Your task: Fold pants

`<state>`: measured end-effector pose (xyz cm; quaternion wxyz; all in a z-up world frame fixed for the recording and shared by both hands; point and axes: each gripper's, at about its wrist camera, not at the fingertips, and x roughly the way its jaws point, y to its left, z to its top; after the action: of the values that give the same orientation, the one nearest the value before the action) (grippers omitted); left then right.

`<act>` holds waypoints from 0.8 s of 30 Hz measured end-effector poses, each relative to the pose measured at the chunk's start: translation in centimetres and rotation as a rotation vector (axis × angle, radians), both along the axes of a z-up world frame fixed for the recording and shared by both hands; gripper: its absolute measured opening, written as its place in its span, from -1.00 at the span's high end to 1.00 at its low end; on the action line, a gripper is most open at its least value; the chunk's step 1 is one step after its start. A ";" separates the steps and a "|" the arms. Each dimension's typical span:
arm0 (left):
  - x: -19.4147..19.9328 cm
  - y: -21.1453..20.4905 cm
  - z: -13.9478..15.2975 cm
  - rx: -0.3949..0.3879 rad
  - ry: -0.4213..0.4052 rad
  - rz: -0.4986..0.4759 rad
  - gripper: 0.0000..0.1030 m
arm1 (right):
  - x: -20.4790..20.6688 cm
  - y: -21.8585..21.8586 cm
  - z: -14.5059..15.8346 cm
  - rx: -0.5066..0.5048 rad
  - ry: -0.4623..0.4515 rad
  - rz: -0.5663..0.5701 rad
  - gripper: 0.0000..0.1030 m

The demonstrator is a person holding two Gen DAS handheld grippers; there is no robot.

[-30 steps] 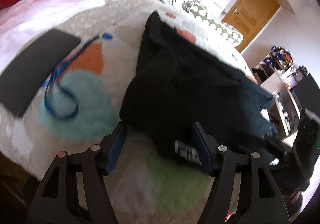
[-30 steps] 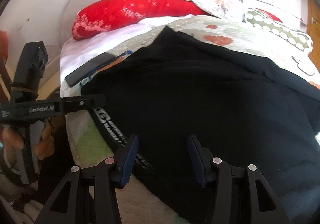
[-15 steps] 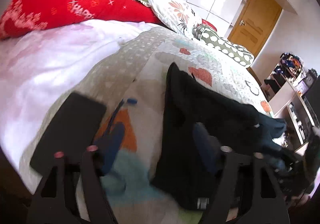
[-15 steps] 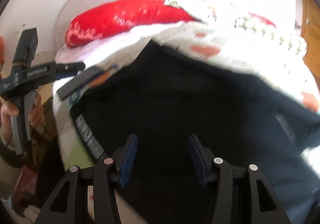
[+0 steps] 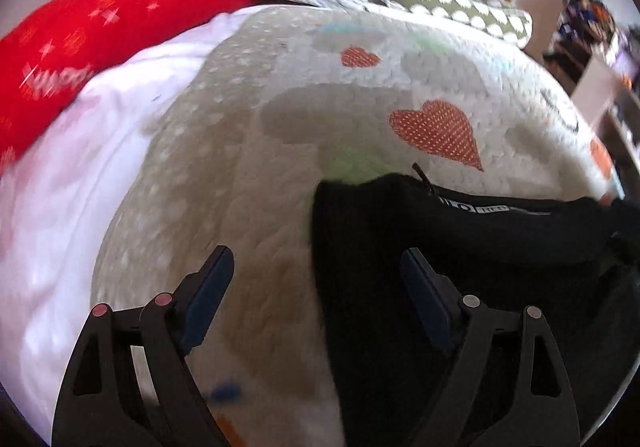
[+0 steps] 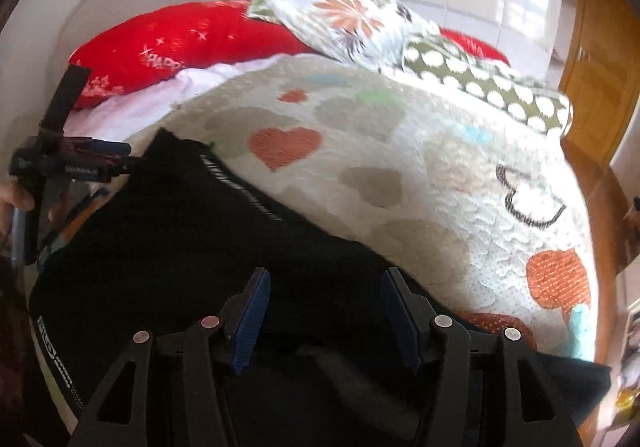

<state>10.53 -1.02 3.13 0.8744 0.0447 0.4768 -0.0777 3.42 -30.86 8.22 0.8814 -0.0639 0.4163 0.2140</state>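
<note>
Black pants (image 5: 460, 247) lie on a white quilt with red hearts (image 5: 280, 107); their waistband with white lettering runs along the far edge. In the right wrist view the pants (image 6: 192, 239) spread across the lower left. My left gripper (image 5: 316, 267) is open and empty, straddling the pants' left edge. It also shows from the side in the right wrist view (image 6: 120, 157), at the pants' far left corner. My right gripper (image 6: 324, 295) is open and empty, just above the black fabric.
A red pillow (image 6: 180, 43), a floral pillow (image 6: 344, 19) and a green dotted pillow (image 6: 488, 87) lie at the head of the bed. A wooden door (image 6: 600, 79) stands on the right. A cluttered shelf (image 5: 592, 31) is at the far right.
My left gripper has swung away from the near waistband to the pants' far left corner; the phone and blue lanyard have left its view. The right gripper rose and turned right over the pants.
</note>
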 end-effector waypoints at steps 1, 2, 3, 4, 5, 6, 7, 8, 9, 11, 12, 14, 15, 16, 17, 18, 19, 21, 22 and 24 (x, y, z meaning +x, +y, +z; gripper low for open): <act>0.6 -0.4 -0.4 0.018 0.000 -0.016 -0.66 | 0.6 -0.3 0.0 0.028 0.014 0.007 -0.10; 1.1 -1.0 -0.7 0.041 -0.004 -0.039 -0.66 | 1.1 -0.7 -0.1 0.058 0.028 0.016 -0.13; 1.5 -1.5 -0.9 0.054 -0.006 -0.062 -0.62 | 1.7 -0.9 -0.4 0.072 0.042 0.019 -0.24; 1.8 -1.9 -1.0 0.056 -0.010 -0.090 -0.54 | 2.2 -0.9 -0.7 0.064 0.051 0.015 -0.29; 1.9 -2.3 -1.0 0.050 -0.014 -0.122 -0.24 | 2.7 -0.9 -1.1 0.039 0.058 0.010 -0.29; 1.9 -2.6 -0.9 0.038 -0.011 -0.140 0.19 | 2.8 -0.7 -1.3 0.031 0.061 0.014 -0.29; 2.0 -3.0 -0.7 0.018 -0.004 -0.158 0.36 | 3.0 -0.6 -1.3 0.033 0.061 0.024 -0.29; 1.7 -3.2 -0.3 0.011 -0.013 -0.170 0.60 | 3.0 -0.5 -1.3 0.039 0.060 0.036 -0.29; 1.3 -3.6 0.3 0.019 -0.039 -0.184 0.77 | 3.1 -0.3 -1.2 0.041 0.053 0.049 -0.29; -0.1 -3.7 1.9 0.015 -0.111 -0.208 0.82 | 3.1 0.1 -0.9 0.033 0.042 0.083 -0.29; -0.9 -3.3 2.8 -0.010 -0.147 -0.216 0.83 | 3.2 0.3 -0.9 0.032 0.041 0.097 -0.29; -2.5 -2.4 4.6 -0.057 -0.205 -0.220 0.85 | 3.5 0.6 -0.9 0.035 0.045 0.130 -0.30; -3.4 -2.1 5.3 -0.073 -0.225 -0.225 0.86 | 3.8 0.9 -1.0 0.038 0.051 0.153 -0.31; -4.3 -1.9 5.9 -0.085 -0.244 -0.235 0.86 | 4.2 1.2 -1.2 0.039 0.060 0.174 -0.33; -5.6 -1.6 6.7 -0.090 -0.274 -0.248 0.86 | 4.6 1.5 -1.5 0.037 0.075 0.194 -0.33; -6.3 -1.6 7.1 -0.092 -0.293 -0.259 0.86 | 5.0 1.6 -1.9 0.033 0.090 0.205 -0.34; -7.2 -1.5 7.7 -0.098 -0.315 -0.276 0.86 | 5.4 1.9 -2.4 0.027 0.107 0.216 -0.34; -8.9 -1.4 8.4 -0.112 -0.342 -0.304 0.86 | 6.2 2.4 -3.4 0.003 0.131 0.217 -0.34; -9.5 -1.3 8.5 -0.113 -0.343 -0.314 0.86 | 6.5 2.6 -3.8 0.005 0.142 0.216 -0.29; -10.0 -1.5 8.4 -0.101 -0.348 -0.323 0.86 | 6.5 2.7 -3.9 0.037 0.140 0.222 0.29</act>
<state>0.57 -2.52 11.57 0.9207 0.0893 0.3011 -0.2314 9.93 -28.12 4.28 0.8222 -0.0781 0.4630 0.3217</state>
